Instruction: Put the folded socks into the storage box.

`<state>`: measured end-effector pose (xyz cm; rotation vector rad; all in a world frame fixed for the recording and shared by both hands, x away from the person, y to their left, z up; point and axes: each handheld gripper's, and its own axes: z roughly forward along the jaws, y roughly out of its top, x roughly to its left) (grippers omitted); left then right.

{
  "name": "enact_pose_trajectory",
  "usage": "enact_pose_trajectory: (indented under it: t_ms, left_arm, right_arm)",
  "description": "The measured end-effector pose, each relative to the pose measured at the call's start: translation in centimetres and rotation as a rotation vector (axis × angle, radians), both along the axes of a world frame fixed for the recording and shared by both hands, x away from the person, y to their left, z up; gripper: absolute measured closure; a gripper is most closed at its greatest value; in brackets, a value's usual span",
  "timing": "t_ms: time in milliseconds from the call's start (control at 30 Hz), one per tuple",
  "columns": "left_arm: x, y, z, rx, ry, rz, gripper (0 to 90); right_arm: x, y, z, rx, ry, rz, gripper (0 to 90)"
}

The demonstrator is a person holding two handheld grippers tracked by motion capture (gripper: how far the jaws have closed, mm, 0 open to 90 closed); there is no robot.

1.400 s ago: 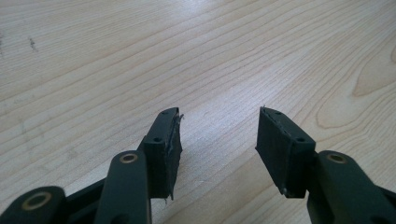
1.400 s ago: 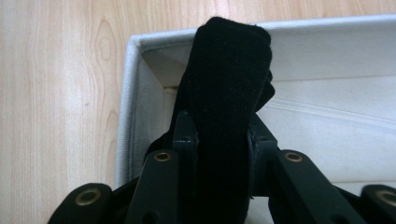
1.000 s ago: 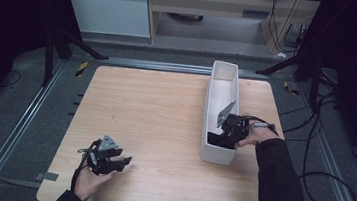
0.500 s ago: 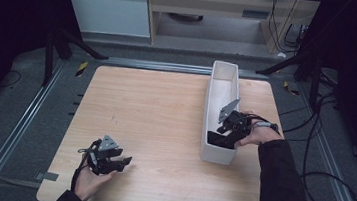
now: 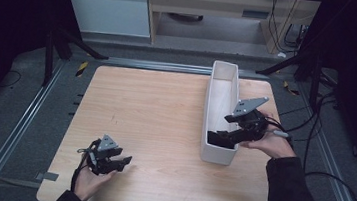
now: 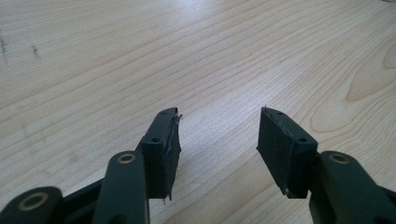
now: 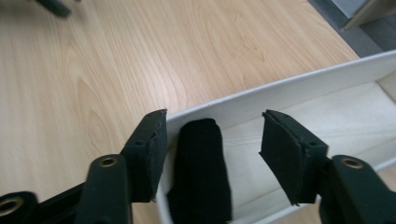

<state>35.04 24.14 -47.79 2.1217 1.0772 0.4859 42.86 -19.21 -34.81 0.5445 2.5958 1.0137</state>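
White bin (image 5: 221, 102): a long, narrow open tray on the right half of the table, running from near to far; its near end sits just beside the right hand.
Black object (image 7: 201, 172): a dark, soft-looking roll lying inside the bin at its near end, leaning against the end wall; in the high view it shows as a dark patch in the bin (image 5: 220, 139).
Right gripper (image 5: 233, 135): held over the near end of the bin, tilted down towards it, with the grey three-cornered plate on top.
Right jaws: they have just been opening and now stand wide apart; the black object lies below and between them, and the pads do not press on it.
Right pads (image 7: 152, 154): one hangs over the bin's wall on the table side, the other over the bin's inside.
Left gripper (image 5: 122, 161): low over the near left part of the table, well apart from the bin, pointing right.
Left jaws: spread well apart, with bare wood between them and nothing held.
Left gripper view: the gripper (image 6: 217, 140) hovers over plain wood grain.
Table (image 5: 150, 112): light wood, bare across its middle and left.
Surroundings: dark floor and metal rails around the table, pale cabinets at the far side.
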Motion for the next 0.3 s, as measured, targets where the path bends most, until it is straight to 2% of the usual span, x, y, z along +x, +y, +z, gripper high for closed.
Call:
enact_pose_trajectory:
  t_ms: [33, 167, 300]
  left_arm:
    - [0.0, 0.0, 0.1, 0.000, -0.005, 0.000, 47.5]
    - [0.0, 0.3, 0.3, -0.006, -0.013, 0.007, 46.5]
    - [0.1, 0.6, 0.5, -0.012, -0.025, 0.019, 45.9]
  right_arm:
    - [-0.4, -0.2, 0.2, 0.015, -0.007, -0.029, 42.1]
    - [-2.0, -1.1, 0.5, 0.113, -0.057, -0.138, 33.3]
    - [-3.8, -2.4, 0.1, 0.214, -0.066, -0.271, 32.1]
